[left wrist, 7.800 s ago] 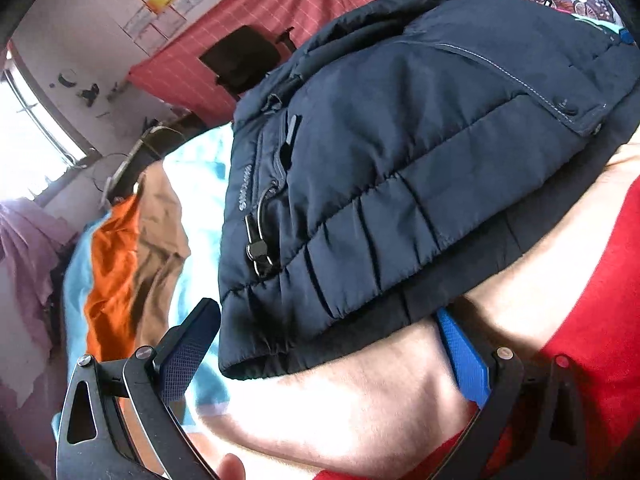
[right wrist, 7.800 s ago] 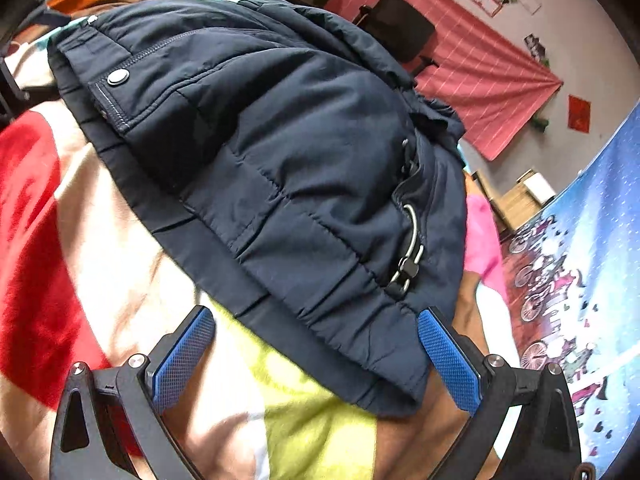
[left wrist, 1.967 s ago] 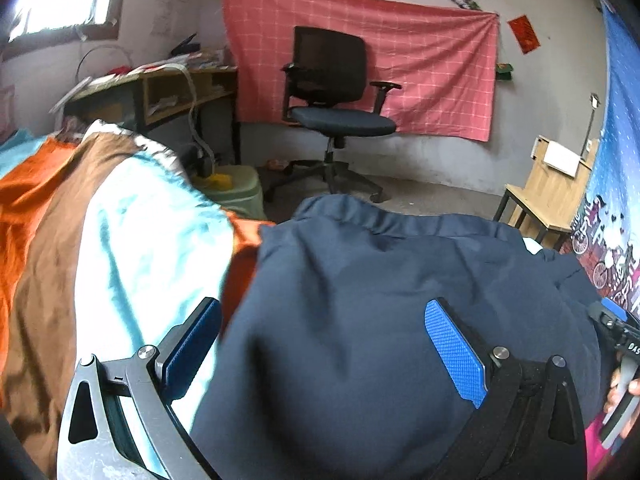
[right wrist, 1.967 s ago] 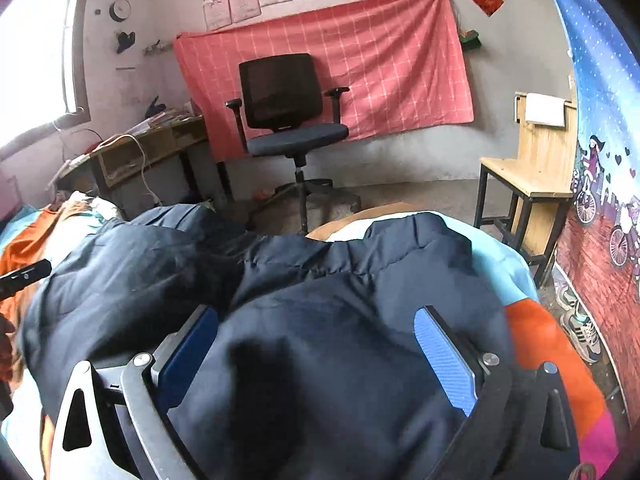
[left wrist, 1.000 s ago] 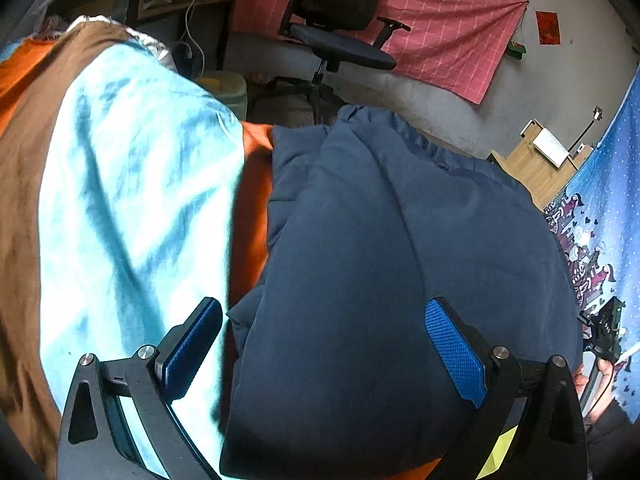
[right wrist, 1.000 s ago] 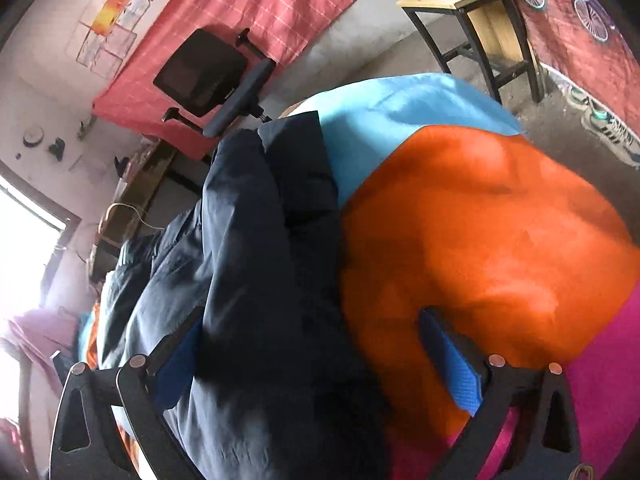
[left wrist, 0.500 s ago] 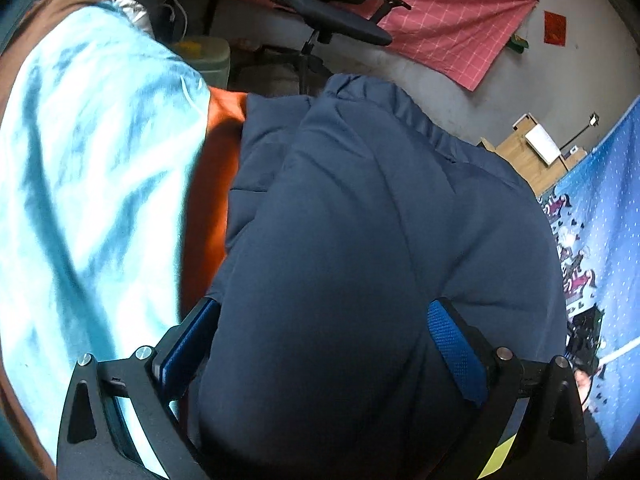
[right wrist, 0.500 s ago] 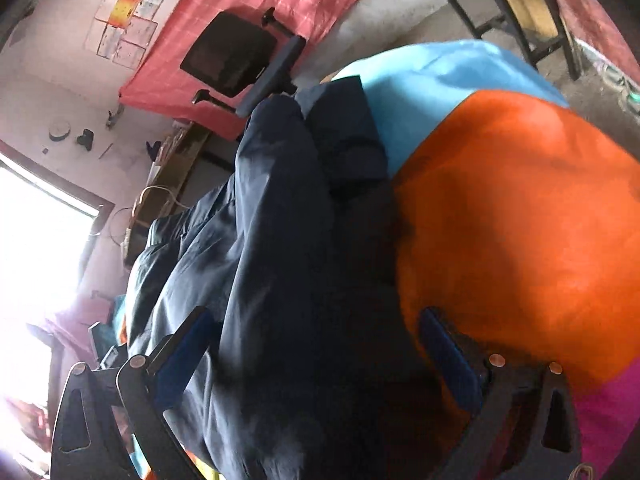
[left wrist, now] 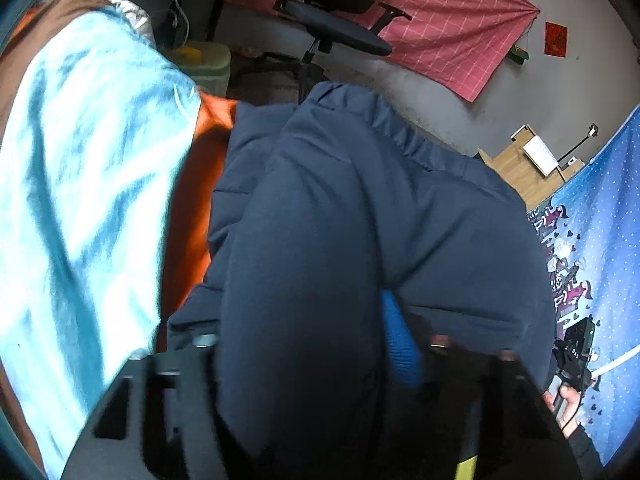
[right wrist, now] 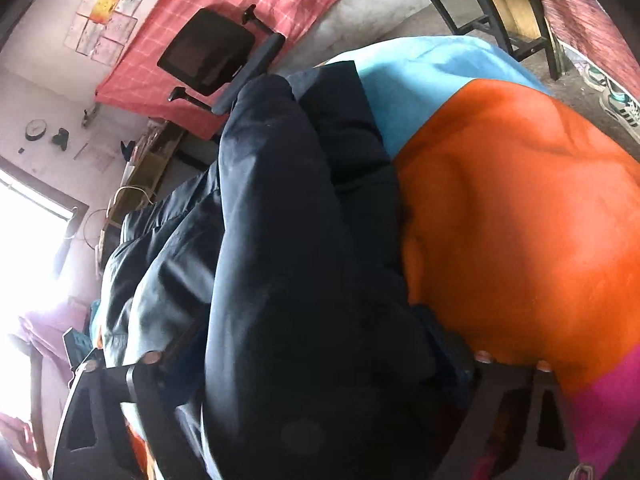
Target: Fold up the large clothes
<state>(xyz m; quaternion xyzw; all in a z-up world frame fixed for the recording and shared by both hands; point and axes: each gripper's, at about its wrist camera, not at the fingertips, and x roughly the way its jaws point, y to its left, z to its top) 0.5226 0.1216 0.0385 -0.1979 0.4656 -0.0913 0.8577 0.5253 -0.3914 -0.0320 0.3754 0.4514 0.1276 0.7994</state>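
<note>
A dark navy puffer jacket lies on a striped bedspread and fills both views. My left gripper is closing on a thick fold of it; one blue pad shows, the other is buried in fabric. In the right wrist view the same jacket is bunched between the fingers of my right gripper, which is closing on a fold; its pads are hidden by the cloth.
The bedspread has light blue and orange stripes, with pink at the near right. An office chair and a pink wall cloth stand beyond the bed. A wooden stool stands at the right.
Both grippers have pushed down into the jacket and their fingers have moved inward around folds of it. The jacket now bulges up between the fingers in both views.
</note>
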